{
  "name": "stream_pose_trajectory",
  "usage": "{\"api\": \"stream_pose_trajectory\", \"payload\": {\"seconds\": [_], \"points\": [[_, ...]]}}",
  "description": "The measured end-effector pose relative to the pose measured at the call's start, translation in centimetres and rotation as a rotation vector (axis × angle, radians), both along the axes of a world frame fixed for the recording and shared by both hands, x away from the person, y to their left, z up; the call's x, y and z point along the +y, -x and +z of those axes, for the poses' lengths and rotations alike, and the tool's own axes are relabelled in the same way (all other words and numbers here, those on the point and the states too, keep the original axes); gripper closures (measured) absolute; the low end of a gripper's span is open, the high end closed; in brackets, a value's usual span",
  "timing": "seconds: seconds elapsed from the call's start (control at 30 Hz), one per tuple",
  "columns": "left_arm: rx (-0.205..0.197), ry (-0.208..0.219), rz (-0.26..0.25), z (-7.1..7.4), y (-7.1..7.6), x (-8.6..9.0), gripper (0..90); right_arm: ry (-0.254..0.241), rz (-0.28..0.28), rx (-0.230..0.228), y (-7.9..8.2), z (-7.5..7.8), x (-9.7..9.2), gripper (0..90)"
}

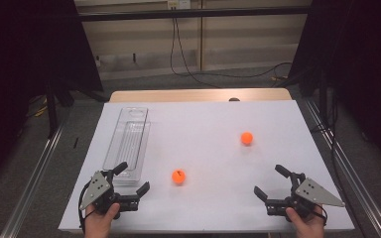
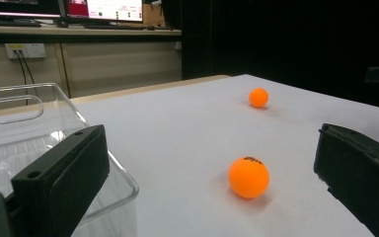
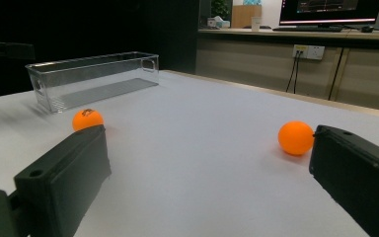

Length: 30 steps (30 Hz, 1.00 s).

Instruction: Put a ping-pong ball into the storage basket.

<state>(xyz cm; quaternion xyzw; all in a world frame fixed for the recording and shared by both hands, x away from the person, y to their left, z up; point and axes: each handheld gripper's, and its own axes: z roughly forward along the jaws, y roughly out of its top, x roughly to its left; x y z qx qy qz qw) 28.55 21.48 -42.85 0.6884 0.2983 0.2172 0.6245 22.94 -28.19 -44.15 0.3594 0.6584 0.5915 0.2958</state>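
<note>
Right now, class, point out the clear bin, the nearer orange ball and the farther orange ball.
clear bin (image 1: 129, 144), high view, ribbed floor.
nearer orange ball (image 1: 178, 176), high view, its centre.
farther orange ball (image 1: 247, 138), high view, its centre.

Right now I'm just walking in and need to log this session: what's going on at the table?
A person holds the left hand-held gripper and the right hand-held gripper, both open, at the near edge of the table. Neither touches anything. Two orange balls lie loose: the near ball closer to the left one, the far ball farther out. The clear bin sits at left.
</note>
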Motion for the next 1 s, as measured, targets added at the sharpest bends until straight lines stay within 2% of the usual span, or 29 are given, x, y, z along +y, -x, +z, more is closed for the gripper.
{"api": "stream_pose_trajectory", "payload": {"seconds": [0.23, 0.33, 0.57, 0.7, 0.73, 1.0], "points": [[-0.006, -0.026, -0.005, 0.1, 0.0, -0.5, 0.5, -0.002, -0.004, -0.001, 0.0, 0.0, 0.0, 1.2], [0.01, -0.027, -0.013, 0.1, -0.1, -0.7, 0.3, 0.002, -0.002, -0.001, 0.0, 0.0, 0.0, 1.2], [0.0, -0.063, -0.03, 0.5, -0.3, -1.6, 0.6, 0.006, 0.008, -0.005, 0.1, 0.1, 0.2, 1.3], [0.014, -0.073, -0.042, 0.5, -0.4, -2.1, 0.8, 0.008, 0.01, -0.01, 0.1, 0.1, 0.2, 1.4], [0.012, -0.088, -0.043, 0.5, -0.4, -2.3, 1.0, 0.008, 0.009, -0.009, 0.1, 0.1, 0.2, 1.4], [0.037, -0.093, -0.057, 0.7, -0.7, -2.8, 1.0, 0.005, 0.007, -0.019, 0.1, 0.2, 0.1, 1.5]]}}
